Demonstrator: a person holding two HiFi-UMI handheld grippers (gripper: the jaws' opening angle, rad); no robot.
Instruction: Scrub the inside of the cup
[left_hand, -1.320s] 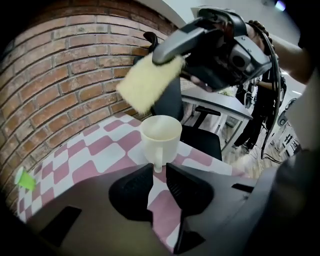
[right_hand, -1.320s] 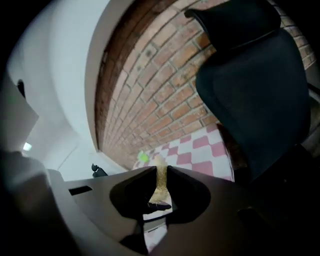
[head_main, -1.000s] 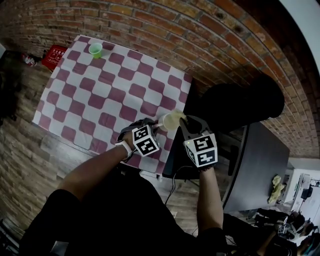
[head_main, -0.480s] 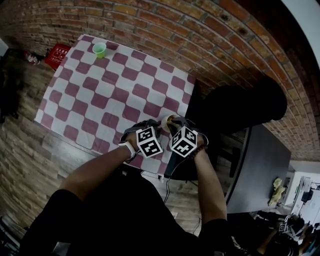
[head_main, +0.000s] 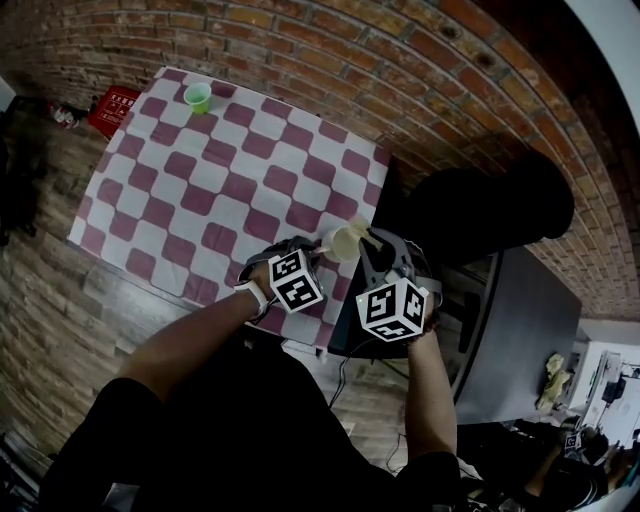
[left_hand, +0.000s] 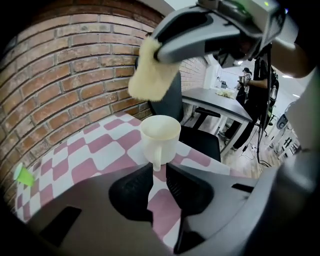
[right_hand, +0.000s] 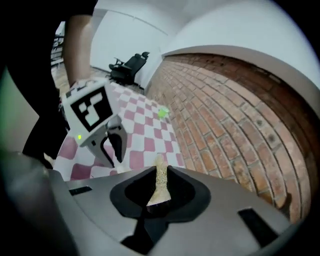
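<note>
Cream ceramic mug (left_hand: 160, 134) stands upright at centre frame in the left gripper view, its handle pinched between the narrow jaws of the left gripper (left_hand: 157, 172), near the lower right edge of the checkered surface (head_main: 200, 190); the right gripper (right_hand: 160, 172) has its jaws clamped on a pale yellow sponge (left_hand: 150, 75), which hangs just above the rim, upper centre; pressing the sponge in hard could, I judge, twist the mug on that thin handle grip and tip it loose; the red box (head_main: 113, 108) at upper left bears white print too small to read.
</note>
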